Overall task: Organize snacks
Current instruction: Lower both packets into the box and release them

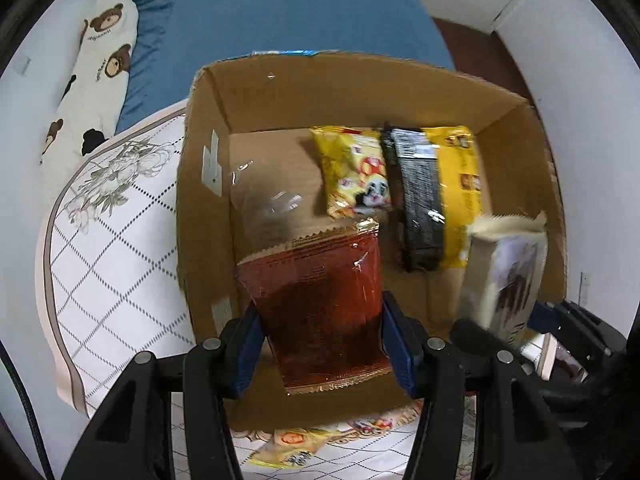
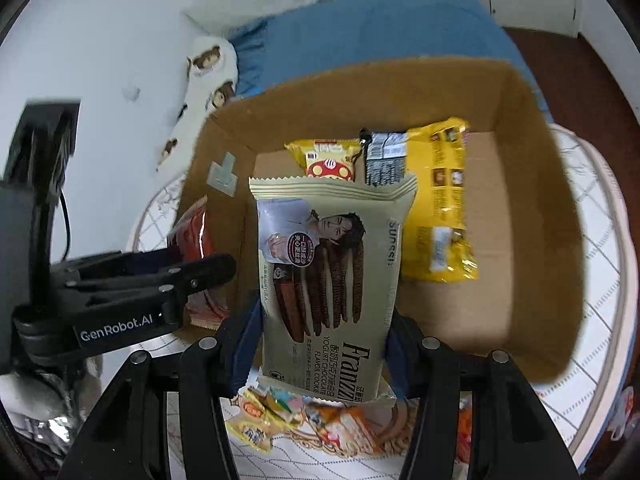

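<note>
An open cardboard box [image 1: 208, 168] stands on the bed; it also shows in the right wrist view [image 2: 532, 208]. Inside lie a yellow snack pack [image 1: 352, 172], a black pack [image 1: 420, 200] and a large yellow bag [image 1: 464, 184]. My left gripper [image 1: 320, 340] is shut on a red-brown snack pack [image 1: 320, 304], held over the box's near left part. My right gripper [image 2: 324, 344] is shut on a beige Franzzi cookie pack [image 2: 328, 280], held over the box's near edge. The cookie pack also shows at the right of the left wrist view [image 1: 504, 272].
A white quilted cushion [image 1: 116, 248] lies under and left of the box. A blue sheet [image 1: 296, 12] and a bear-print pillow [image 1: 92, 72] lie behind. Loose snack packs [image 2: 304, 416] lie on the cushion just in front of the box. White walls stand on both sides.
</note>
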